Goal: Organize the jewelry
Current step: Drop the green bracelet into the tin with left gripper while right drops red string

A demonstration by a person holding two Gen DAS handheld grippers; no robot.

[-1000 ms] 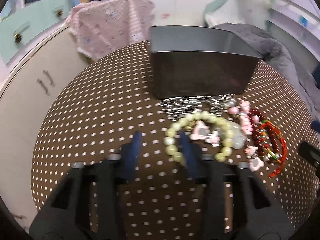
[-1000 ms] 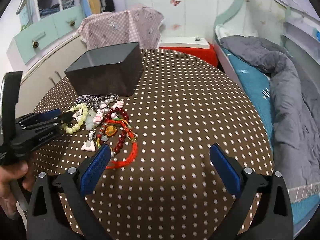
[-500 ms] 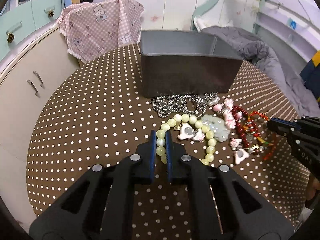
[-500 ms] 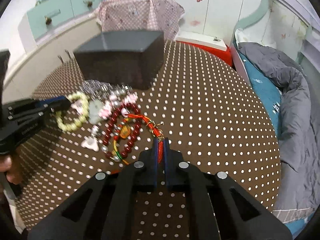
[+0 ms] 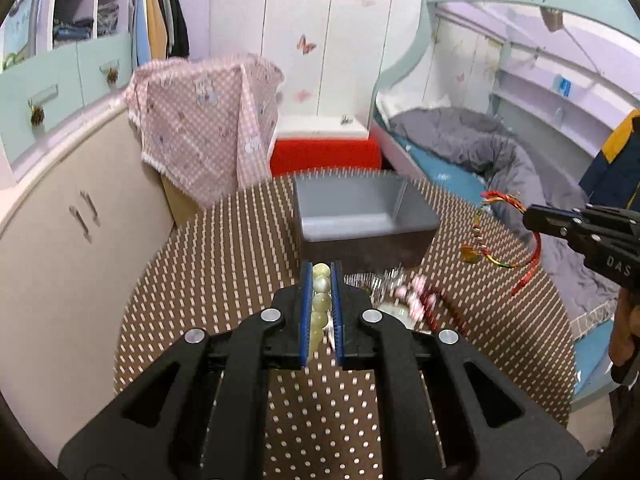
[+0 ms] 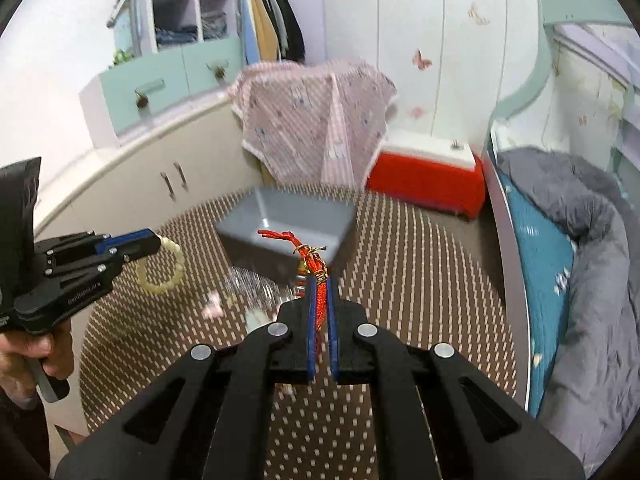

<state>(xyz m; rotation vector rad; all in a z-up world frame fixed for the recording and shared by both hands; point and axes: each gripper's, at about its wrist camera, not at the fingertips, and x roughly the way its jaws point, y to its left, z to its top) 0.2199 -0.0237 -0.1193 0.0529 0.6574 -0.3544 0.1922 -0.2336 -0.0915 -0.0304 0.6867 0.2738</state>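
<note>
While both bracelets hang in the air, we are in the carry step of tidying the jewelry. Our left gripper (image 5: 321, 280) is clamped on the green bead bracelet (image 6: 160, 266), which dangles in front of the gray box (image 5: 360, 216) and to its left. Our right gripper (image 6: 319, 292) is clamped on the red string bracelet (image 5: 500, 236), which dangles in front of the box and to its right. The box sits open on the dotted table (image 5: 240, 248). We cannot see all the way to its bottom. More jewelry lies in a blurry pile (image 5: 404, 296) on the table just in front of the box.

Next, we think each bracelet must go over the open top of the box. Then each gripper should let go, so the bracelets drop inside. The dangling loops could catch on the near wall of the box, so we should carry them high enough.
</note>
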